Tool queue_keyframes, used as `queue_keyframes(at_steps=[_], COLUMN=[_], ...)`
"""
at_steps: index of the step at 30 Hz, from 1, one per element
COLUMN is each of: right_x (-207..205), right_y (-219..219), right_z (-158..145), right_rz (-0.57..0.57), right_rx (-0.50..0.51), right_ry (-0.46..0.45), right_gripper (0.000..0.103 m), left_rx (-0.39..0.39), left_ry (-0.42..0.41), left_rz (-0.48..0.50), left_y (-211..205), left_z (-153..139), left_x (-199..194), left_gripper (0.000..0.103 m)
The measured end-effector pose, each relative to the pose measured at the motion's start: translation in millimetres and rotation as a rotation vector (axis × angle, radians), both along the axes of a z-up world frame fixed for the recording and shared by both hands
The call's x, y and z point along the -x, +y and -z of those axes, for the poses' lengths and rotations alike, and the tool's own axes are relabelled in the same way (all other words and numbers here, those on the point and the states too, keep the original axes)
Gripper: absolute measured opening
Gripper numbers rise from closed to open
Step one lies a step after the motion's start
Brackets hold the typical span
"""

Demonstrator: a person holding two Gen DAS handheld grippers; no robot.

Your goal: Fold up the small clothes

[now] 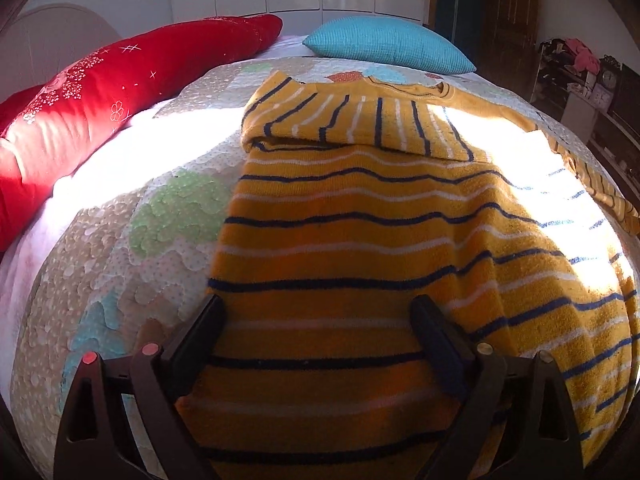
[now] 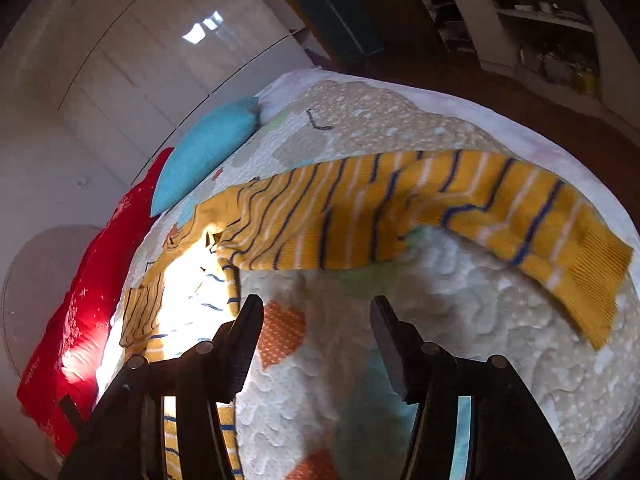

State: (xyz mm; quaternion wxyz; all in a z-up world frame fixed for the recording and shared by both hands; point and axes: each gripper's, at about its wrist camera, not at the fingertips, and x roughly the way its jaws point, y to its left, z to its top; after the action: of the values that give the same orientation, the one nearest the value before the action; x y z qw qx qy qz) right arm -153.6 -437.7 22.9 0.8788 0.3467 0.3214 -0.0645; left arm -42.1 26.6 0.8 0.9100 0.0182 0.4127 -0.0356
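Lying on a quilted bed (image 1: 120, 240), a yellow striped sweater (image 1: 352, 220) has one sleeve folded across; sun glare washes out its right side. The left gripper (image 1: 316, 320) hovers open over its hem, and the right gripper (image 2: 316, 312) is open above bare quilt. A red pillow (image 1: 80, 100) and a blue pillow (image 1: 384, 42) lie beyond.

The left hand-held gripper (image 1: 318, 320) is hovering open over a yellow striped sweater (image 1: 360, 240) lying on the bed (image 1: 120, 240), one sleeve folded across.
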Motion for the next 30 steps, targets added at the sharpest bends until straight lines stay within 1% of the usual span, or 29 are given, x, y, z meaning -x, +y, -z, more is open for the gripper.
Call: queue_keyframes(at_steps=[1,3,6,9,10,11,12,13,15,17,19,21,22,24,25,28,29,30], right_x=[10.5,24.5,27.6,24.6,24.0,24.0,22.9,21.5,23.2,22.2,20.1,14.3,8.5,-11.6,-25.0,-75.8,-99.8,-115.6], right_y=[-11.9,-37.5,-71.4,-95.4,-101.6,-107.9,-114.3,-120.4,-134.4,-142.0,-141.2,-133.0,-123.7,-97.2,-80.1,-12.5,15.4,44.7], right_z=[4.8,13.7,26.6,38.8,40.9,41.0,39.7,38.7,35.8,29.5,14.8,-9.2,-23.9,-52.7,-67.1,-103.2,-110.2,-114.8], right_rz=[0.037,0.112,0.198,0.31,0.336,0.356,0.373,0.389,0.432,0.431,0.413,0.374,0.347,0.27,0.221,0.048,-0.017,-0.084], right_rx=[-0.029,-0.102,-0.254,-0.35,-0.379,-0.397,-0.4,-0.394,-0.354,-0.321,-0.269,-0.183,-0.133,-0.033,0.018,0.152,0.181,0.198], right_ry=[-0.006,-0.013,-0.059,-0.086,-0.097,-0.098,-0.085,-0.062,-0.03,-0.017,-0.009,-0.023,-0.032,-0.049,-0.056,-0.084,-0.093,-0.101], right_gripper=[0.067,0.069,0.072,0.072,0.066,0.057,0.029,0.007,0.006,0.006,0.006,0.006,0.006,0.006,0.006,0.006,0.006,0.006], left_rx=[-0.001,-0.004,-0.005,-0.005,-0.004,-0.004,-0.003,-0.001,0.003,0.012,0.031,0.061,0.088,0.159,0.174,0.169,0.173,0.183], left_ry=[-0.001,-0.002,-0.004,-0.008,-0.009,-0.01,-0.011,-0.012,-0.016,-0.021,-0.022,-0.015,-0.02,-0.065,-0.093,-0.161,-0.172,-0.178], left_rz=[0.0,-0.001,-0.001,-0.001,-0.001,-0.001,0.0,0.0,0.0,0.002,0.005,0.01,0.011,0.018,0.016,-0.017,-0.024,-0.032], left_y=[0.1,-0.8,-1.3,-1.2,-1.3,-0.9,-0.6,-0.5,-0.2,0.7,2.9,6.3,8.8,15.2,18.2,28.8,33.5,39.1], left_z=[0.2,0.8,0.9,1.2,1.1,1.1,1.0,0.9,0.8,0.2,-1.2,-8.3,-15.4,-34.0,-43.5,-65.3,-69.3,-71.8], left_x=[1.0,0.9,1.3,1.5,1.6,1.9,2.2,2.4,3.7,4.7,5.4,7.8,12.2,27.3,35.9,58.5,64.9,70.3], left_gripper=[0.094,0.094,0.095,0.095,0.095,0.095,0.095,0.095,0.095,0.095,0.095,0.093,0.09,0.09,0.09,0.09,0.09,0.09])
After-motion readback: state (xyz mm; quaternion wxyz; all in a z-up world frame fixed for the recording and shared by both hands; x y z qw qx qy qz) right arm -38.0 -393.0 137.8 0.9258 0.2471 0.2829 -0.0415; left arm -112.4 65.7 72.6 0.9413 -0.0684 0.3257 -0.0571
